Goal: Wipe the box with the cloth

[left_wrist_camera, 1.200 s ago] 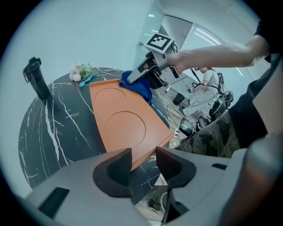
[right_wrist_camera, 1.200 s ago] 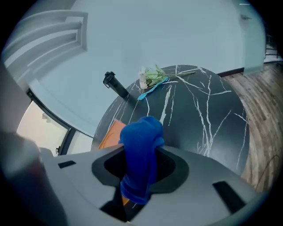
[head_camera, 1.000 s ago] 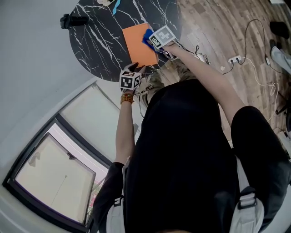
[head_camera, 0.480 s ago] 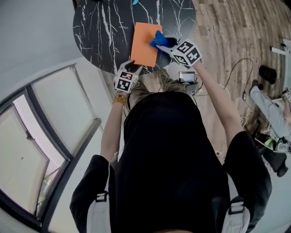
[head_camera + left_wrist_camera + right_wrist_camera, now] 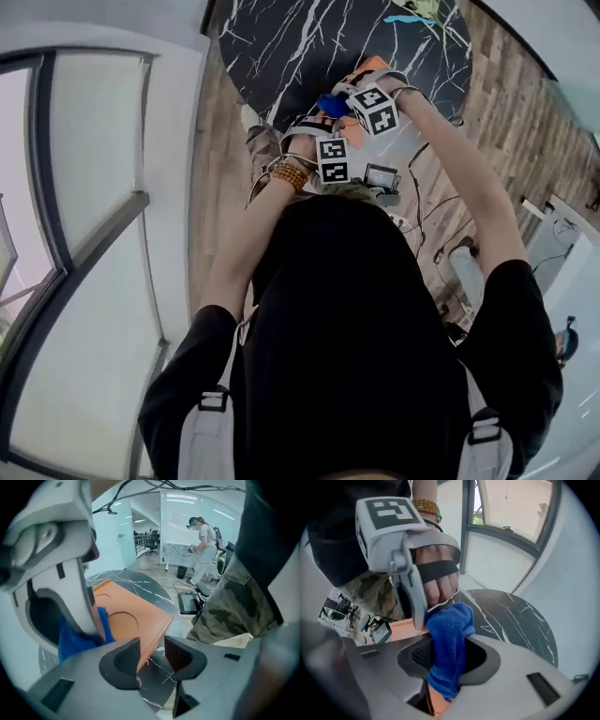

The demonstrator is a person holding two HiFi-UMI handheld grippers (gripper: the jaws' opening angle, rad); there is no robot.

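The flat orange box [image 5: 136, 616] lies near the edge of the black marble table [image 5: 154, 686]; in the head view only a sliver of the box [image 5: 367, 67] shows. My right gripper [image 5: 449, 660] is shut on the bunched blue cloth [image 5: 450, 630], which hangs onto the box top. My left gripper [image 5: 152, 645] sits at the box's near corner, close beside the right one. Its jaws have just been closing a little. The box's side edge lies by the left jaw, with bare table showing in the gap. In the head view, both grippers [image 5: 317, 133] [image 5: 339, 101] crowd together over the box.
The table's rim is right under the grippers, with wooden floor beyond. A dark device [image 5: 187, 603] and cables lie on the floor by my legs. A small blue-and-yellow item [image 5: 412, 14] sits at the table's far side. Another person [image 5: 201, 531] stands far off. Windows fill the left.
The head view has swung round. My left gripper has moved along the box's near edge and rolled, ending right beside the right gripper. The cloth stays gripped on the box.
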